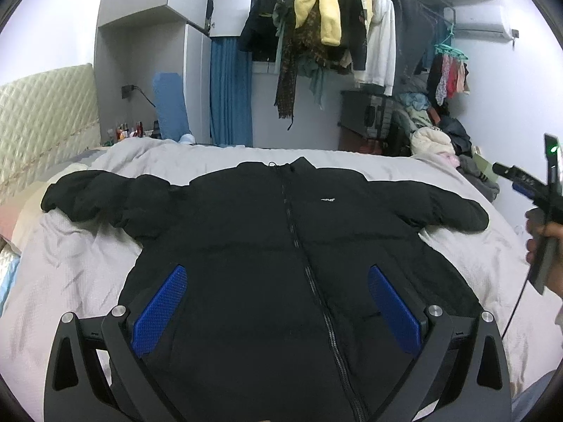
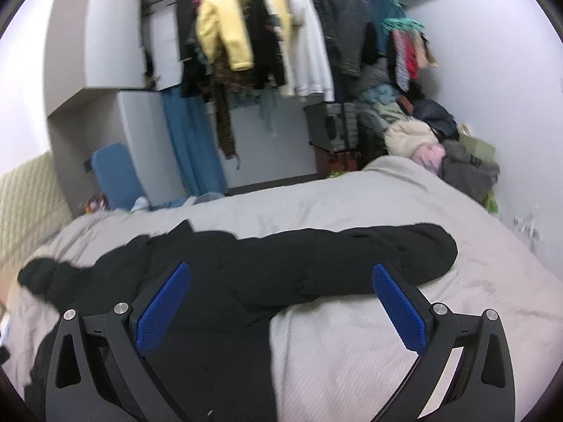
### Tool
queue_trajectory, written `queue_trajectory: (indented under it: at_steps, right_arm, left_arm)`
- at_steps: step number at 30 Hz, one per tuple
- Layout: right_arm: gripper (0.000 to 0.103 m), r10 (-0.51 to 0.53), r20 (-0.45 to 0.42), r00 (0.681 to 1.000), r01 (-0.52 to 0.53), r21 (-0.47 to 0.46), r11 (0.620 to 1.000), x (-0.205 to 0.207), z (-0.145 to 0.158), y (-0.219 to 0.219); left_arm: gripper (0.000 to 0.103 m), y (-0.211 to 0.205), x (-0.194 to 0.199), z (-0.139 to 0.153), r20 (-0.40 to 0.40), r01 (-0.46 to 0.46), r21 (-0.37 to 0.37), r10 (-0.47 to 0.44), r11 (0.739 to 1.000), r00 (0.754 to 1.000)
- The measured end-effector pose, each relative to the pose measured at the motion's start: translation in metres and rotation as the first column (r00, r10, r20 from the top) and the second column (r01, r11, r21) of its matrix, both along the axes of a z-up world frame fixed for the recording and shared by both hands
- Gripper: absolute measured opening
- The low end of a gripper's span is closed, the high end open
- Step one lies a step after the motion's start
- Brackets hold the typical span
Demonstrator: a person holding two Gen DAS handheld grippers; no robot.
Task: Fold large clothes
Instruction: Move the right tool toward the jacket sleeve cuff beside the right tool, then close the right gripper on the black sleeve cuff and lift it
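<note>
A black puffer jacket [image 1: 246, 232] lies flat on the grey bed cover [image 1: 70, 260], zip side up, collar at the far end and both sleeves spread outward. My left gripper [image 1: 278, 288] hovers open over the jacket's lower front, its blue pads [image 1: 160, 311] wide apart on either side of the zip [image 1: 309, 281]. The right gripper [image 1: 538, 207], held in a hand, shows at the right edge of the left wrist view. In the right wrist view my right gripper [image 2: 281, 288] is open above the jacket's right sleeve [image 2: 369, 253] and side, holding nothing.
A quilted headboard [image 1: 38, 119] stands at the left. Beyond the bed hang many clothes on a rail [image 1: 334, 28], beside a blue curtain [image 1: 230, 91]. A heap of clothes [image 1: 432, 130] fills the far right corner by the wall. Bare cover [image 2: 387, 334] lies right of the jacket.
</note>
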State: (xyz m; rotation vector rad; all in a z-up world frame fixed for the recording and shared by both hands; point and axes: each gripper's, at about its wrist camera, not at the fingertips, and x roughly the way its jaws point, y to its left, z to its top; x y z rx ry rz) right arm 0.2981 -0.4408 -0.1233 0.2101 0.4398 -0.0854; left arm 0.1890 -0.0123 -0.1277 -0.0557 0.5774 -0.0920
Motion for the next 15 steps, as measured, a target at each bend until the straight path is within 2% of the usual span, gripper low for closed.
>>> queue_trajectory:
  at_steps: [4, 7, 10, 13, 15]
  right_arm:
    - [0.103, -0.028, -0.024, 0.999, 0.029, 0.043, 0.999, 0.024, -0.028, -0.035]
    - [0.102, -0.048, -0.058, 0.997, 0.055, 0.112, 0.992, 0.036, -0.054, -0.065]
    - [0.076, -0.087, -0.111, 0.990, 0.108, 0.201, 0.974, 0.044, -0.083, -0.095]
    - [0.066, -0.143, -0.135, 0.981, 0.182, 0.352, 0.918, 0.047, -0.118, -0.142]
    - [0.066, -0.194, -0.142, 0.971, 0.237, 0.423, 0.875, 0.048, -0.135, -0.167]
  left_arm:
    - [0.103, 0.004, 0.005, -0.006, -0.007, -0.018, -0.009, 0.018, 1.000, 1.000]
    - [0.103, 0.006, 0.012, -0.013, -0.026, -0.029, -0.006, 0.029, 1.000, 0.999]
    - [0.103, 0.003, 0.019, -0.019, -0.050, -0.029, -0.016, 0.028, 0.999, 0.998]
    - [0.103, -0.002, 0.024, -0.024, -0.055, -0.034, -0.015, 0.033, 0.999, 0.998]
    - [0.103, -0.003, 0.030, -0.030, -0.074, -0.023, -0.041, 0.020, 0.999, 0.997]
